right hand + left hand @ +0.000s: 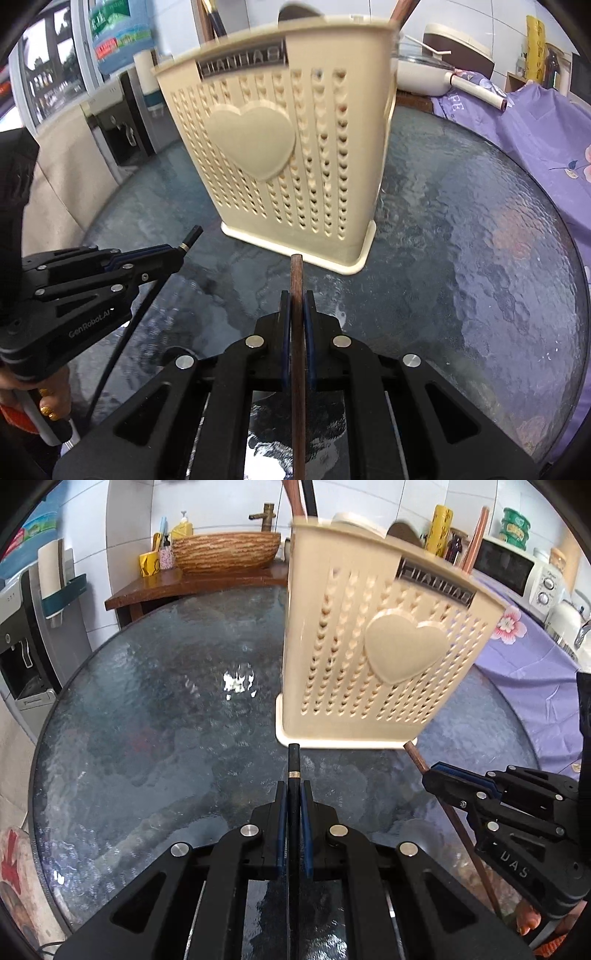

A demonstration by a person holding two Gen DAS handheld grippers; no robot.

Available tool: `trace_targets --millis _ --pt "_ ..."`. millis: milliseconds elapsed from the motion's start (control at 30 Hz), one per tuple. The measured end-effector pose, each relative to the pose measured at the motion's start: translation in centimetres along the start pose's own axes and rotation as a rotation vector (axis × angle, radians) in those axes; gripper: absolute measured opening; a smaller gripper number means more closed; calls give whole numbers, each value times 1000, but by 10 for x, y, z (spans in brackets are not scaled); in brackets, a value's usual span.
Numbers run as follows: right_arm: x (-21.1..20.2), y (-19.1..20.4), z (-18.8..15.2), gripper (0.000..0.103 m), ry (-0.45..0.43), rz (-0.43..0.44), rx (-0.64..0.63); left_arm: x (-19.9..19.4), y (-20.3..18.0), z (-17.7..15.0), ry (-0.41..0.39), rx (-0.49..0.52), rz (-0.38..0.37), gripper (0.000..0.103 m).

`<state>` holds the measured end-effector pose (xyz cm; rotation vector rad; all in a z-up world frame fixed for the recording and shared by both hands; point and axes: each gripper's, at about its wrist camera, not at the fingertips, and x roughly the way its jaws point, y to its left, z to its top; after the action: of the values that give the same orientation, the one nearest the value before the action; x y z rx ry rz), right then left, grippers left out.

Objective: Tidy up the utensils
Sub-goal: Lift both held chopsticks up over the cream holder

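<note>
A beige perforated utensil holder with a raised heart stands on the round glass table; it also shows in the right wrist view. Utensil handles stick out of its top. My left gripper is shut on a black chopstick with a gold band, its end near the holder's base. My right gripper is shut on a brown wooden chopstick, also pointing at the holder's base. The right gripper shows in the left wrist view, the left one in the right wrist view.
A wooden stand with a woven basin and bottles is behind the table. A purple flowered cloth covers a counter on the right with a microwave. A water dispenser stands at the left. A white pan sits beyond the holder.
</note>
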<state>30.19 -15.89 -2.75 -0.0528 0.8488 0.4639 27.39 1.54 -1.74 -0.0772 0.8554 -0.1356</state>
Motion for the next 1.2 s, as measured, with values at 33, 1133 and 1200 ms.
trace_targets --millis 33,1133,1200 --pt "-4 0 1 8 -11 8 2 -4 0 1 -11 0 -2 7" --pt "-170 -2 29 8 -309 228 -48 -147 -9 25 -285 49 -173 7" --pt "-175 1 30 8 -317 222 -65 -151 -9 26 -292 52 -171 7"
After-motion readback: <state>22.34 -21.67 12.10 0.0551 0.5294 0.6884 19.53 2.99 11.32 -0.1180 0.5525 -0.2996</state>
